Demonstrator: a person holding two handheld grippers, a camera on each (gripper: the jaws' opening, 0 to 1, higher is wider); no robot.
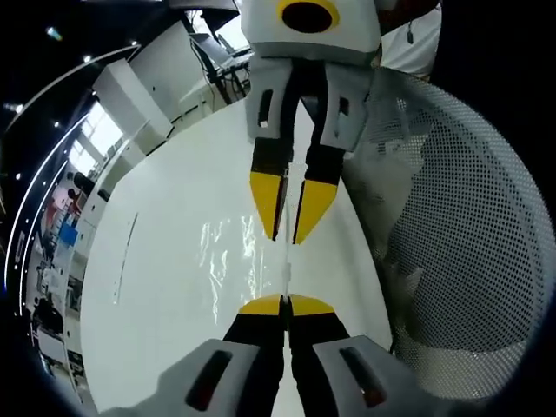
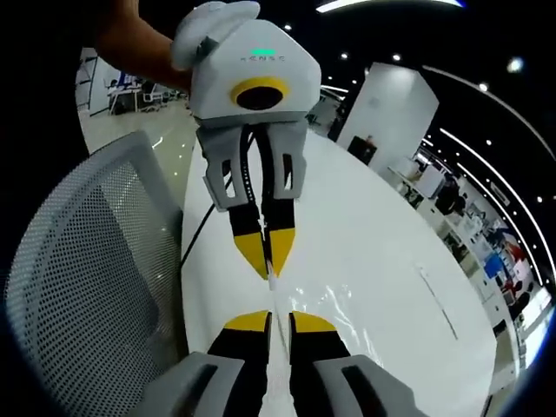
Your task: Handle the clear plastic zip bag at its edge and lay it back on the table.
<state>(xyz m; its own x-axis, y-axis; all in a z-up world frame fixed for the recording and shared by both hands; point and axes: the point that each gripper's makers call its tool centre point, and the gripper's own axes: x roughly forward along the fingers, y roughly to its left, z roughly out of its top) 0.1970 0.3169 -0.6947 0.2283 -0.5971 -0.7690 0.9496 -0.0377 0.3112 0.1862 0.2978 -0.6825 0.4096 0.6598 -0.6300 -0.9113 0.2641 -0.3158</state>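
Note:
The clear zip bag (image 1: 228, 261) lies mostly flat on the white table (image 1: 156, 304), showing as faint glints (image 2: 347, 306). Its white zip edge (image 1: 285, 271) runs as a thin strip between the two grippers. My left gripper (image 1: 285, 304) is shut on the near end of that strip; in the right gripper view it comes down from the top (image 2: 268, 268). My right gripper (image 2: 279, 323) faces it, its yellow-tipped jaws a narrow gap apart with the strip (image 2: 276, 356) between them. In the left gripper view it comes down from the top (image 1: 287, 238), its tips visibly apart.
A white mesh chair back (image 1: 469, 226) (image 2: 78, 287) stands close along the table's edge. A dark cable (image 2: 198, 233) runs over that edge. A thin line (image 1: 126, 256) marks the tabletop. A person's hand (image 2: 139, 48) holds the left gripper. Office desks lie beyond.

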